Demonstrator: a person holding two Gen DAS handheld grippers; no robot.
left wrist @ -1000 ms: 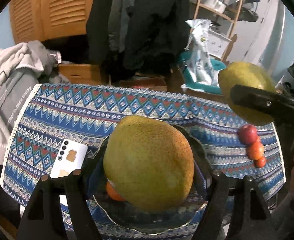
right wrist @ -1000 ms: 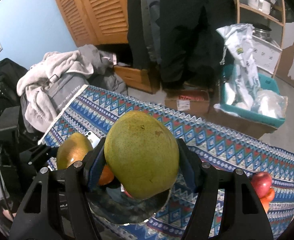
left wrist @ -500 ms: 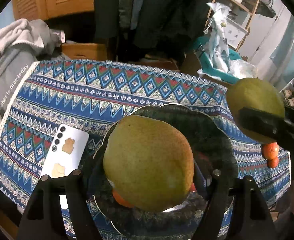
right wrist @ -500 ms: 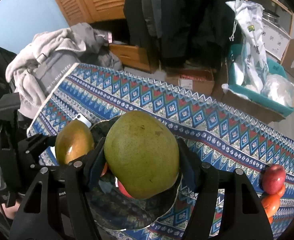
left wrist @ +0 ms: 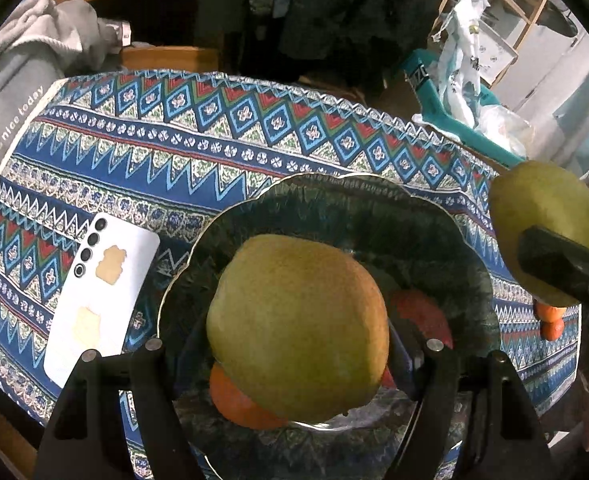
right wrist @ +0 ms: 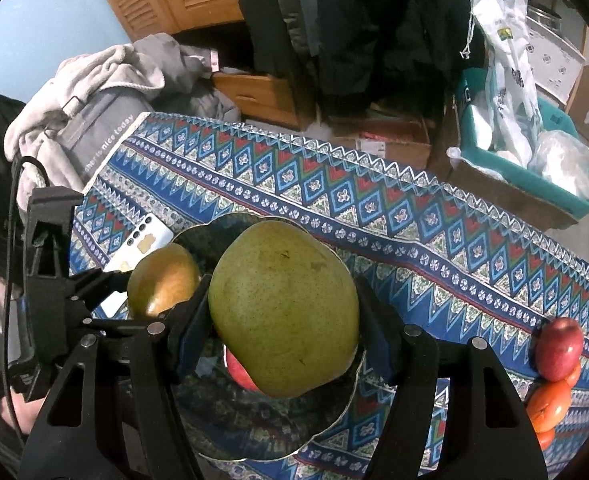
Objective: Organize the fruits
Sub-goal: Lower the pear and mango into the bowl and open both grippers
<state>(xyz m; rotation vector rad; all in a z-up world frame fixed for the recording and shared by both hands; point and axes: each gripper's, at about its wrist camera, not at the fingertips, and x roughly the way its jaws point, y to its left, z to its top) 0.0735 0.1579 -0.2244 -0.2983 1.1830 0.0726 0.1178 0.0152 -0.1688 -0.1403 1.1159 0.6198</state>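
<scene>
L tongs (left wrist: pixel 298 356): jaws part-open, pads pressed on both flanks of a big yellow-green mango (left wrist: pixel 298 328). Held across its width, likely bc the skin is smooth and the widest part gives the pads most to bear on. Tongs pointed steeply down, fruit hanging over the dark glass plate (left wrist: pixel 334 196), above an orange (left wrist: pixel 234 404) and a red fruit (left wrist: pixel 422 316) already lying in it. Could not tell if mango touched them.

R tongs (right wrist: pixel 284 320): same story, jaws part-open, clamped on a second, greener mango (right wrist: pixel 284 312) w/ pads on either side. It hung over the plate's rim (right wrist: pixel 354 380) nearer the R side, a red apple (right wrist: pixel 238 368) partly hidden beneath it. Seen from the L wrist cam, R mango sat just off the plate's far-right edge, so the two mangoes were apart, not touching.

Judgement: both hands bringing fruit to one plate at once; side-by-side spacing prob. meant to stop the two colliding on set-down. Release not yet done.

Outward: white phone (left wrist: pixel 98 296) face-down on the patterned cloth (left wrist: pixel 174 140), just beside the plate's L rim, near enough to watch. At the cloth's R edge, a red apple (right wrist: pixel 558 348) and oranges (right wrist: pixel 546 404) bunched together, well apart from the plate; presumably still to be collected. Grey clothing (right wrist: pixel 94 92) heaped past the table's far-L corner.
</scene>
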